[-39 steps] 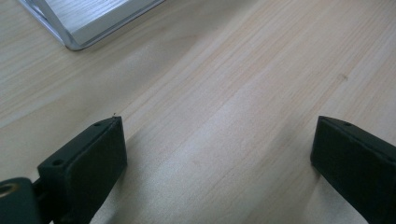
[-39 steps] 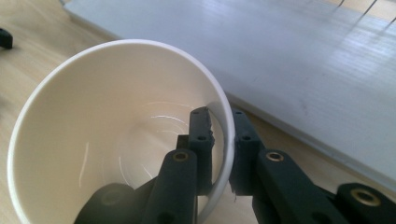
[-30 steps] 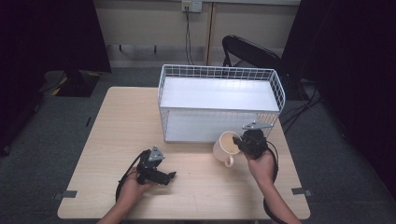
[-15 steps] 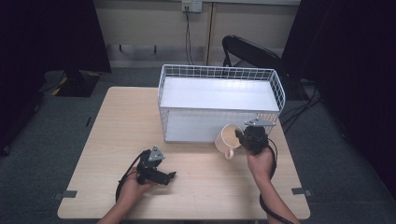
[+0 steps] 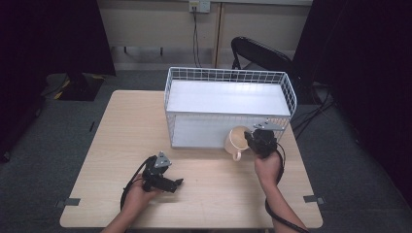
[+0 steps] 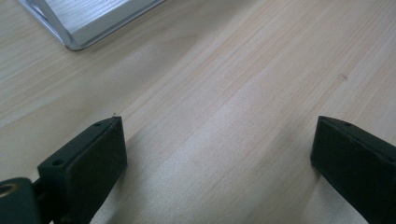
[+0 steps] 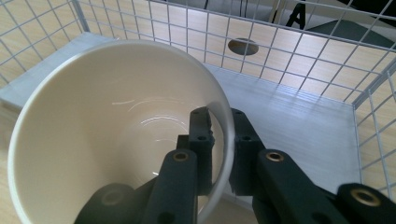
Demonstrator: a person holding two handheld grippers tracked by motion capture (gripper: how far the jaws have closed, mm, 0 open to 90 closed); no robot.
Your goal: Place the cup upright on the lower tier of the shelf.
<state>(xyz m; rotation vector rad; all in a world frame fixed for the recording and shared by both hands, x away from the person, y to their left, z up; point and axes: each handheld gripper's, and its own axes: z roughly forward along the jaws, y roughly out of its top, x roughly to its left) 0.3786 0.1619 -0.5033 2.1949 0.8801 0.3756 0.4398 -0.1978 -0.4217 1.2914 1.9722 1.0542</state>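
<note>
Cream mug hung clenched by its wall in right gripper fingers, wire basket just ahead, next lift over its rim; left gripper fingers released above surface.

A light wooden table stands on grey carpet. Behind it, a black chair sits near the pale back wall, where a cable hangs down from a wall socket. Dark curtains hang at both sides of the room. Small grey patches, perhaps tape, lie on the floor by the table's near corners.
</note>
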